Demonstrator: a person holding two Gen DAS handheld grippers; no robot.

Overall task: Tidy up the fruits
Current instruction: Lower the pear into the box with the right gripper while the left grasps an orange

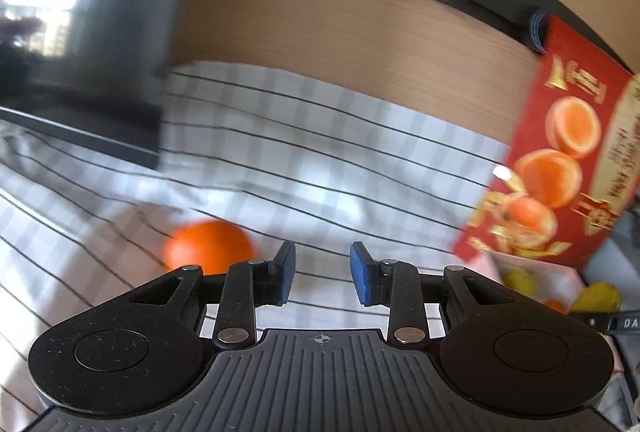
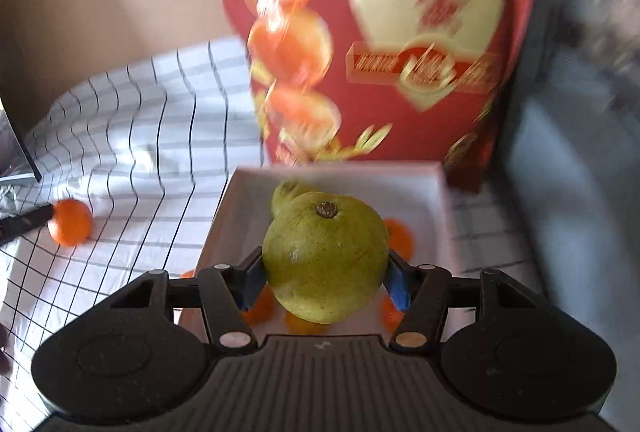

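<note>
My right gripper (image 2: 325, 278) is shut on a green pear (image 2: 325, 257) and holds it above a white box (image 2: 432, 188). In the box lie several oranges (image 2: 398, 238) and a second green fruit (image 2: 285, 194). My left gripper (image 1: 322, 274) is open and empty above the checked cloth. A loose orange (image 1: 209, 245) lies on the cloth just left of its left finger; it also shows in the right wrist view (image 2: 70, 222). The white box with yellow-green fruit (image 1: 520, 280) shows at the far right of the left wrist view.
A red fruit carton lid (image 2: 400, 52) stands upright behind the white box; it also shows in the left wrist view (image 1: 568, 152). A white checked cloth (image 1: 280, 136) covers the wooden table (image 1: 300, 12). A dark monitor base (image 1: 80, 112) stands at the back left.
</note>
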